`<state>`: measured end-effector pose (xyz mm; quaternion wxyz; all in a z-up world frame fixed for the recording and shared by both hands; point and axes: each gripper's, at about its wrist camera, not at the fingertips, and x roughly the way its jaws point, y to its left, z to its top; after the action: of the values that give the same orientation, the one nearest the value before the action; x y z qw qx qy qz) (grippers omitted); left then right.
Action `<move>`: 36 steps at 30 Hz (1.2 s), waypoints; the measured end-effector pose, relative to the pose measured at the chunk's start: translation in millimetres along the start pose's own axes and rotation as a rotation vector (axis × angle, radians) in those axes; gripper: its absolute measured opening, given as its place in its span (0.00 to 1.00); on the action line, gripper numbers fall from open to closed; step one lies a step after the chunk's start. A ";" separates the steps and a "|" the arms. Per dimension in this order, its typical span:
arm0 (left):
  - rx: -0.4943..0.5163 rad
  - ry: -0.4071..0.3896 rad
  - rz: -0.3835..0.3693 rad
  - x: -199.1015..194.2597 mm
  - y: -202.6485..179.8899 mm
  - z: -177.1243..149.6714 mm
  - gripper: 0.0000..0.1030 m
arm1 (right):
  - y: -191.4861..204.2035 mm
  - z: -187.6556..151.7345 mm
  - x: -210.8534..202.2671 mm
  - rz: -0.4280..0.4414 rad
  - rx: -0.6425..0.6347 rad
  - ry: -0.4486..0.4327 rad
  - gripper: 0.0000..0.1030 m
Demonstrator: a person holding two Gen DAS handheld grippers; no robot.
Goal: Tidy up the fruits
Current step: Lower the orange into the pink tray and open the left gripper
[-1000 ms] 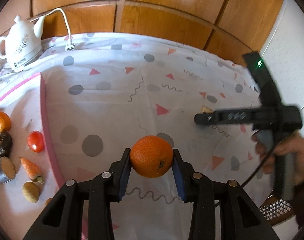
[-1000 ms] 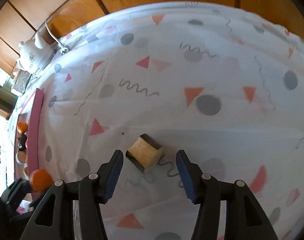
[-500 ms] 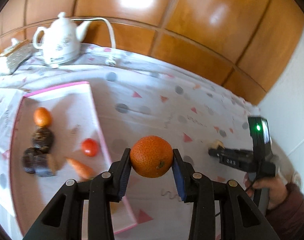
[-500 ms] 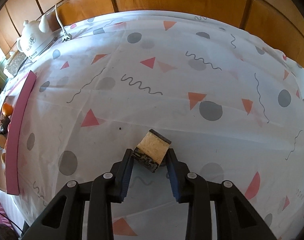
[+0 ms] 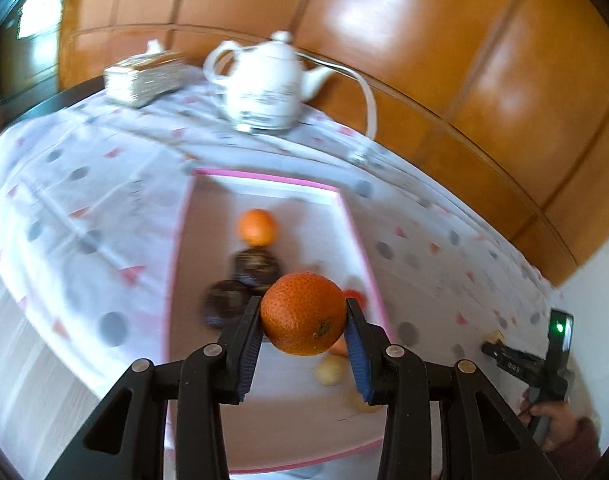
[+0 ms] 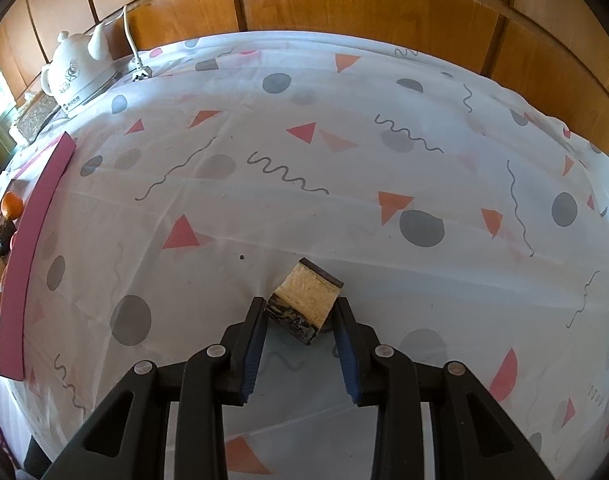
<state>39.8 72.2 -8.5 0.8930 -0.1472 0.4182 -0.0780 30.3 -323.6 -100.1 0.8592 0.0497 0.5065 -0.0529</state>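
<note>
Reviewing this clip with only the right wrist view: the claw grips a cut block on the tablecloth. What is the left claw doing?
Observer: The left claw is shut on an orange.
Reviewer: Where is it?
Observer: Held up in front of the pink-rimmed tray, which lies behind it in the left wrist view.
Reviewer: Anything in the tray I can't see?
Observer: A pale round piece near its close end.
</note>
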 end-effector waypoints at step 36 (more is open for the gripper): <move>0.003 0.077 0.062 91.9 -17.3 25.9 0.39 | 2.8 -4.2 -2.1 -0.022 -0.008 -0.046 0.33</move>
<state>118.1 36.9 -53.7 0.8783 -0.1299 0.4566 -0.0567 26.1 -320.2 -100.2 0.8702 0.0398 0.4873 -0.0613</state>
